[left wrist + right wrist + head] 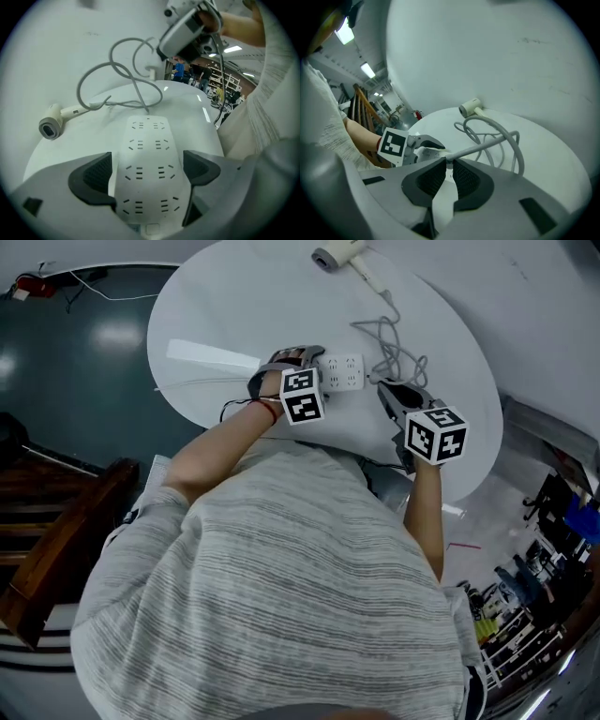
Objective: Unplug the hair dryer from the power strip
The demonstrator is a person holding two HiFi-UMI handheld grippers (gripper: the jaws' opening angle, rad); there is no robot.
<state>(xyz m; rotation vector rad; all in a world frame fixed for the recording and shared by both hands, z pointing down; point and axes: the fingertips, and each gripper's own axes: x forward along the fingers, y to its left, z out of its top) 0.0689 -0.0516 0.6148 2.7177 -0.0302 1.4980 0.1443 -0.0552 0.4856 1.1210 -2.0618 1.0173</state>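
Now, on the left, the left gripper (147, 171) reaches over the near side of the round white desk (234, 306). Its fingers (93, 174) stand wide apart, one on each long side of the white power strip (149, 140), with their dark pads pressed against its edges. The strip lies flat on the desk, pointing away from this gripper, and every socket that shows in the left gripper view is empty.

Just to the right of the strip's far end is the right gripper (449, 174). Its fingers (429, 180) are drawn almost together, pinching the white plug (449, 159) of the hair dryer's cord. From the left gripper view this gripper hangs above the desk, with the plug clear of the strip.

A grey cord (487, 145) leaves the pinched plug and lies in loose loops on the desk beyond both grippers. It runs on to the white hair dryer (337, 253), which lies on its side near the desk's far edge, well apart from the strip.
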